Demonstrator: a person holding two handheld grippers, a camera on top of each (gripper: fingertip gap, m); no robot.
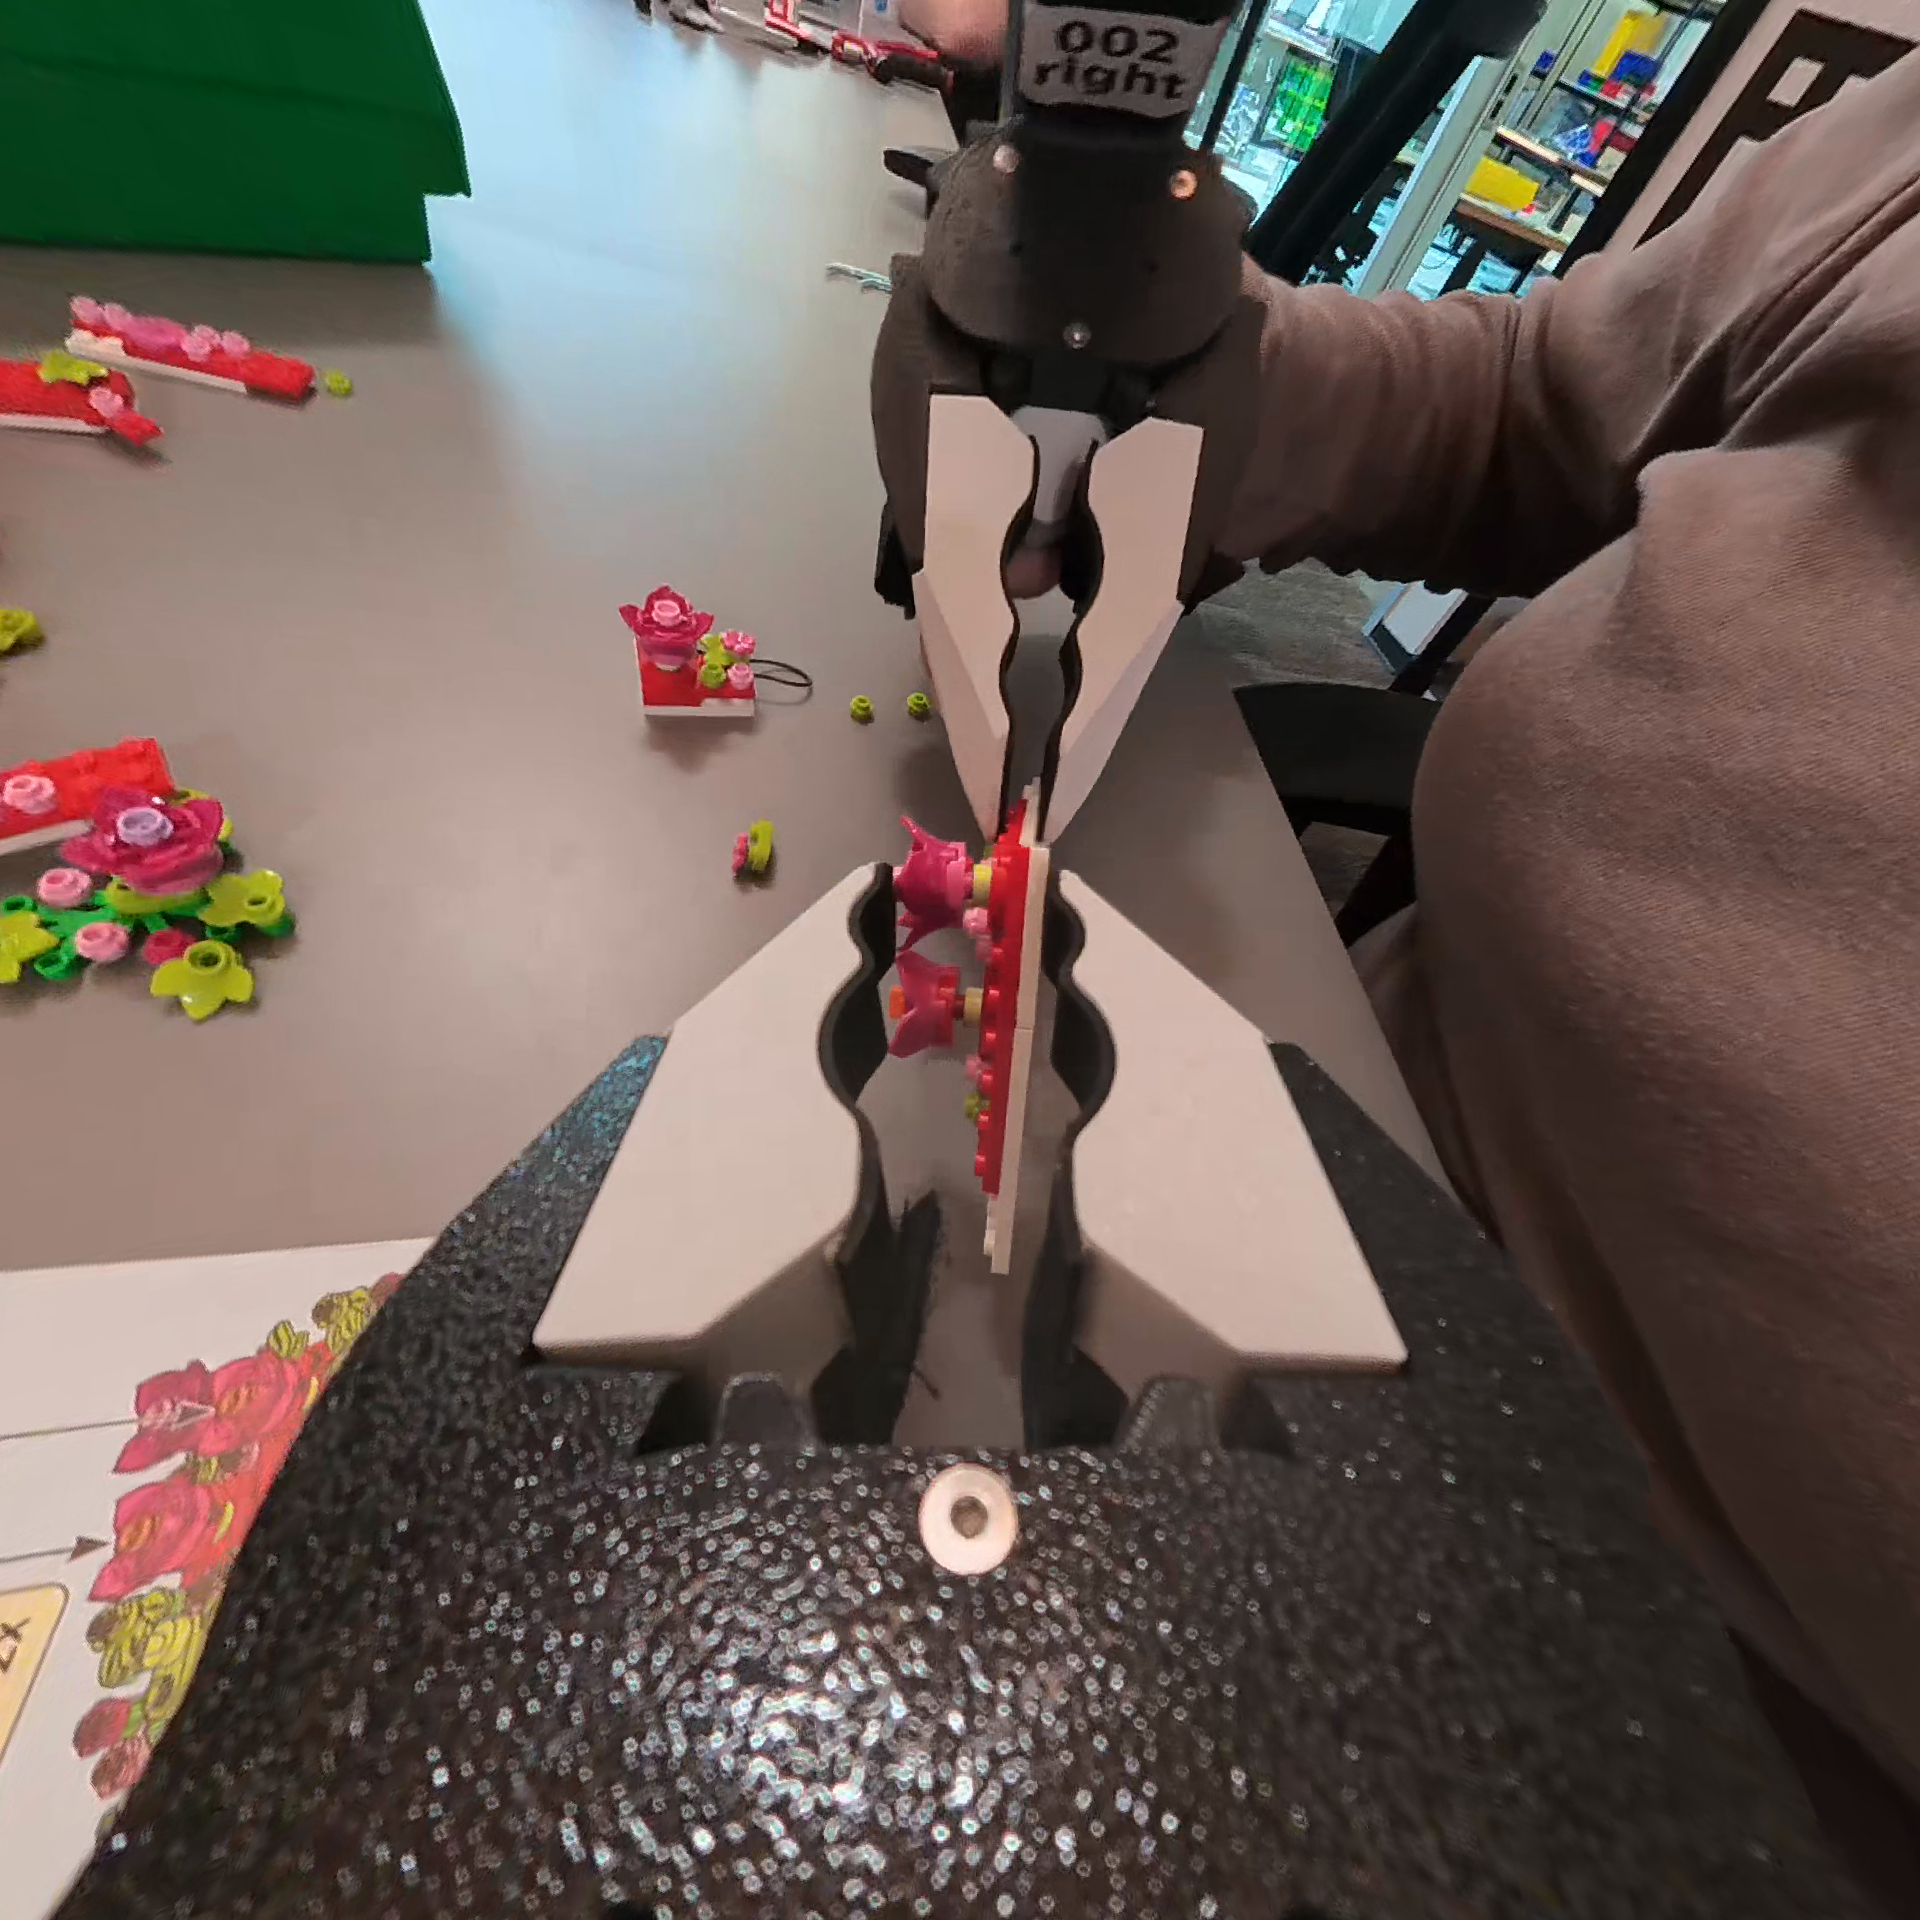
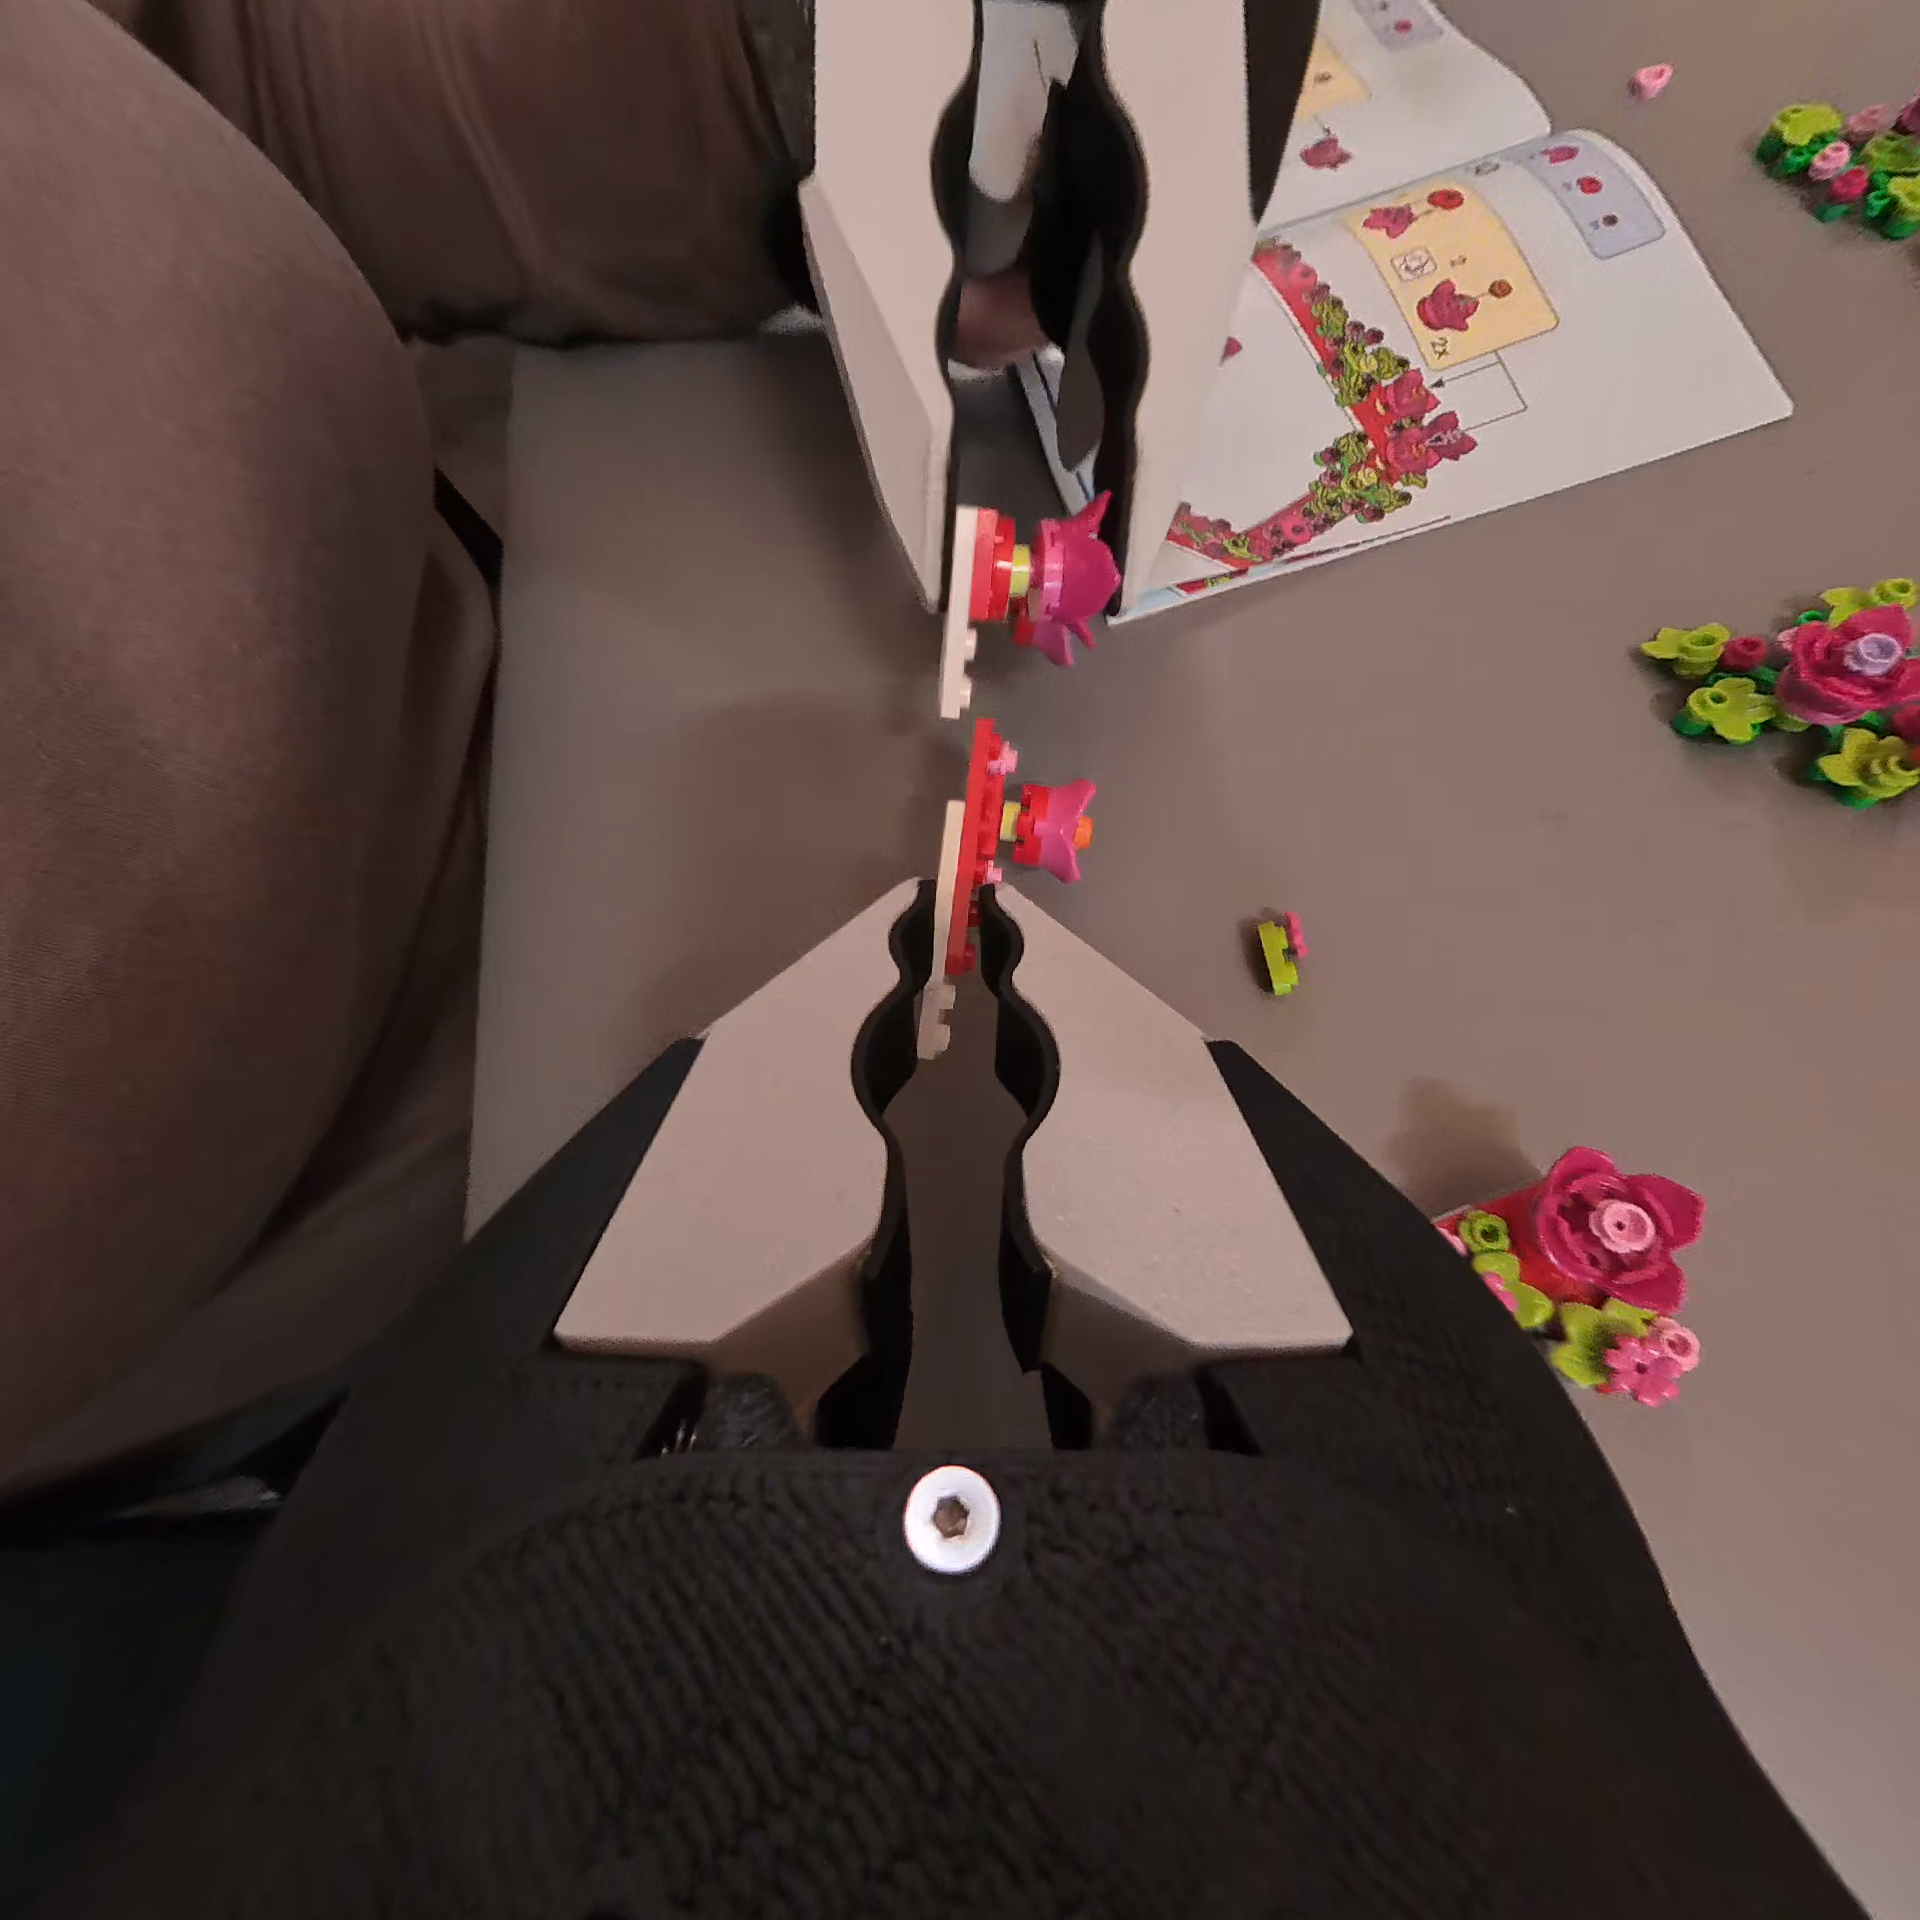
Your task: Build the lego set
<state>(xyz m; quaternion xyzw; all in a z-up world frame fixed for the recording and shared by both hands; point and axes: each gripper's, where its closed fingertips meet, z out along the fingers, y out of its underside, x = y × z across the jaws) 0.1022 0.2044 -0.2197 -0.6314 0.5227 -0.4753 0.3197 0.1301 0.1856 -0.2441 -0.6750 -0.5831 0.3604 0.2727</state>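
Note:
Both grippers meet end to end over the grey table (image 1: 499, 540). My left gripper (image 1: 971, 883) is shut on a red-and-white plate strip (image 1: 1003, 1101) with a magenta flower (image 1: 920, 1008); plate and flower sit between its fingers. It enters the right wrist view (image 2: 1029, 608) from the top. My right gripper (image 2: 951, 894) is shut on the end of a second red-and-white strip (image 2: 982, 810) with its own magenta flower (image 2: 1055, 831). It points down from the top of the left wrist view (image 1: 1023, 821). The two strips touch end to end; I cannot tell whether they are joined.
An open instruction booklet (image 2: 1455, 364) lies behind the left gripper. On the table lie a rose on a red block (image 2: 1600, 1247), a rose cluster with lime leaves (image 2: 1829, 686), a small lime-pink piece (image 2: 1283, 951) and red strips (image 1: 187, 353). A brown sleeve (image 2: 208, 727) fills the table-edge side. Some 5 cm of space lies between my two pairs of fingers. The small lime-pink piece (image 2: 1283, 951) lies around 7 cm away from my right fingertips. It turns up in the left wrist view (image 1: 743, 846) as well.

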